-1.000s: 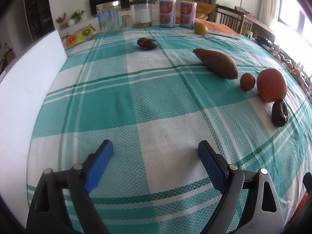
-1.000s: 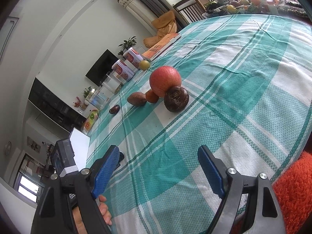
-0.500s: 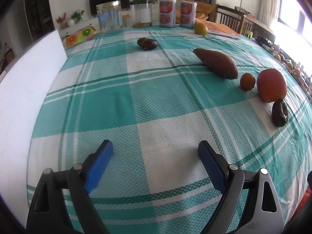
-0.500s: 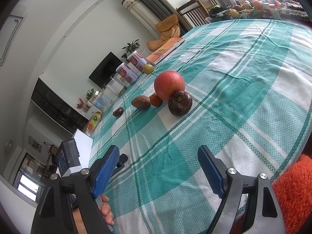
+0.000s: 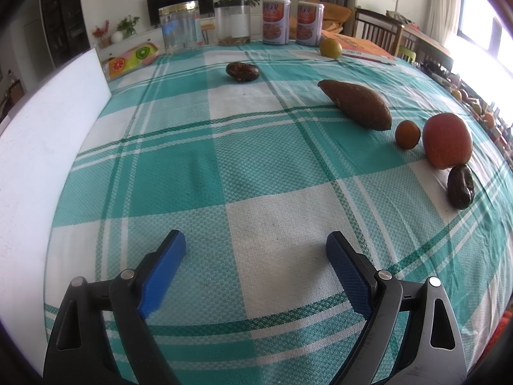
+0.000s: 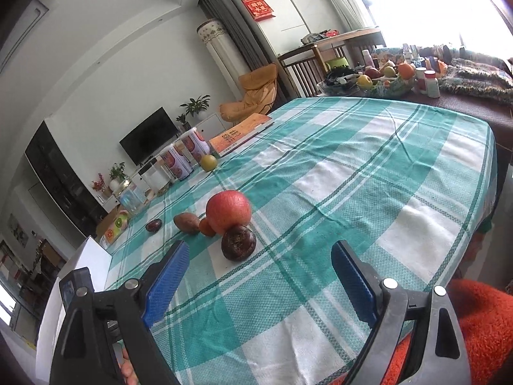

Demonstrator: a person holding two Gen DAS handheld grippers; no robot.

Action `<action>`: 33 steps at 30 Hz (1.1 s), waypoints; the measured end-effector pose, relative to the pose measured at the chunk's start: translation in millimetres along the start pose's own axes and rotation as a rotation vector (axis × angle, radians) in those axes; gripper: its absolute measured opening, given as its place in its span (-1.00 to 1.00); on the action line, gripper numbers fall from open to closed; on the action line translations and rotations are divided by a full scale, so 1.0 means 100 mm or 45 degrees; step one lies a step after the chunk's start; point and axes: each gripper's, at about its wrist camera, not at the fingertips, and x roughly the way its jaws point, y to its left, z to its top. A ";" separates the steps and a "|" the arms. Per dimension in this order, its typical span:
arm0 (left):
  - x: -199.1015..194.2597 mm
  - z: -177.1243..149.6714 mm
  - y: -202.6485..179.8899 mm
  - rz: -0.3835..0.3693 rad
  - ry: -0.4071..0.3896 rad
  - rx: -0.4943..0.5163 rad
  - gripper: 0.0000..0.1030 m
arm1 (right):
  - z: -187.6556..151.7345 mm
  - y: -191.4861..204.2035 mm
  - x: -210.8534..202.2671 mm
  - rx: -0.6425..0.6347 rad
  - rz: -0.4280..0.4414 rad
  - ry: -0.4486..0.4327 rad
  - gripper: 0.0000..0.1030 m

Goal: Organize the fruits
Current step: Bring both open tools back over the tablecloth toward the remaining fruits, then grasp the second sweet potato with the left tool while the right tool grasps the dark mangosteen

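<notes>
On the teal checked tablecloth (image 5: 224, 160) lie a line of items: a dark wrinkled fruit (image 5: 460, 187) (image 6: 238, 242), a big red fruit (image 5: 446, 140) (image 6: 228, 211), a small orange (image 5: 407, 134) (image 6: 206, 227) and a brown sweet potato (image 5: 356, 104) (image 6: 187, 223). Another dark fruit (image 5: 242, 71) (image 6: 153, 225) and a yellow-green fruit (image 5: 331, 48) (image 6: 208, 162) lie farther back. My left gripper (image 5: 255, 247) is open and empty above the near cloth. My right gripper (image 6: 258, 256) is open and empty, just short of the dark wrinkled fruit.
Two printed cans (image 5: 276, 21), two clear jars (image 5: 181, 25) and an orange book (image 5: 362, 49) stand at the far edge. A white board (image 5: 41, 128) borders the left side. A fruit-printed box (image 5: 133, 57) lies beyond it. A cluttered side table (image 6: 384, 80) stands beyond the right end.
The right gripper has tilted up and swung toward the fruit row, which now sits lower and nearer its jaws. The left gripper has barely moved.
</notes>
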 end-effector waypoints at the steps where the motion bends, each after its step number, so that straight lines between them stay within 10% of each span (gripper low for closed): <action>1: 0.00 0.00 0.00 0.000 0.000 0.000 0.77 | 0.00 -0.04 0.02 0.028 0.012 0.012 0.74; 14: 0.00 0.03 0.01 -0.026 0.018 -0.011 0.77 | -0.03 -0.13 -0.01 0.089 0.057 -0.024 0.74; 20: 0.02 0.71 -0.20 -0.383 0.086 -0.215 0.77 | -0.03 -0.14 0.02 0.095 0.059 -0.007 0.74; 28: 0.73 1.41 -0.79 -0.204 0.232 -0.194 0.71 | -0.04 -0.15 0.00 0.096 0.065 -0.022 0.74; 30: 0.86 1.38 -0.78 -0.211 0.267 -0.239 0.63 | -0.04 -0.17 -0.01 0.103 0.071 -0.027 0.74; 33: 0.83 1.36 -0.79 -0.319 0.240 -0.221 -0.08 | -0.02 -0.19 0.01 0.116 0.076 -0.013 0.74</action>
